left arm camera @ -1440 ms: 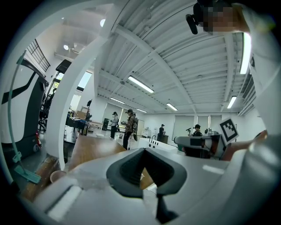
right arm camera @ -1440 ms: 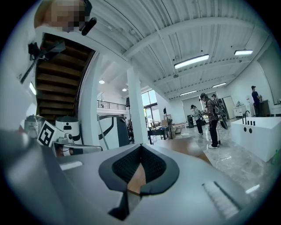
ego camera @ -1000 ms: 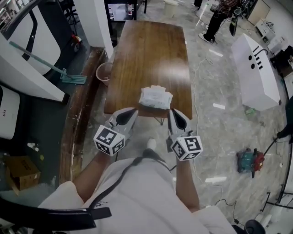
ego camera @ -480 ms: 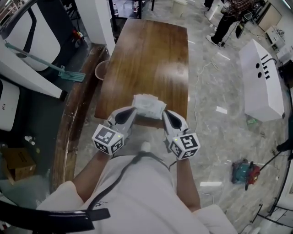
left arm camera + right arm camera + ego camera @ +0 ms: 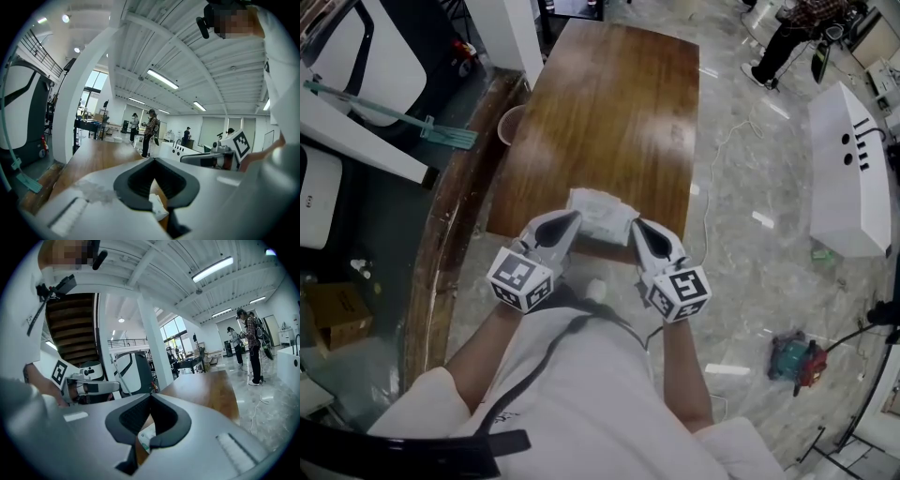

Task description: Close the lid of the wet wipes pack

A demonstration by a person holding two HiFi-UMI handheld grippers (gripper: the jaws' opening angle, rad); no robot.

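Brown wooden counter (image 5: 609, 103) fills the head view, and the wet wipes pack (image 5: 600, 214) lies at its near edge. Over the last second I've brought both tongs up to it. The left tongs (image 5: 570, 219) and right tongs (image 5: 636, 227) now flank it, each pressed together and pinching nothing, so I judge the closing push is next. Only the gripper views show the pack through each jaw hollow. No view shows the lid clearly.

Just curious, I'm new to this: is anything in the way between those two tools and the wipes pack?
Nothing visible is. The wet wipes pack lies at the near edge of the table, with the left tool and right tool close on either side.
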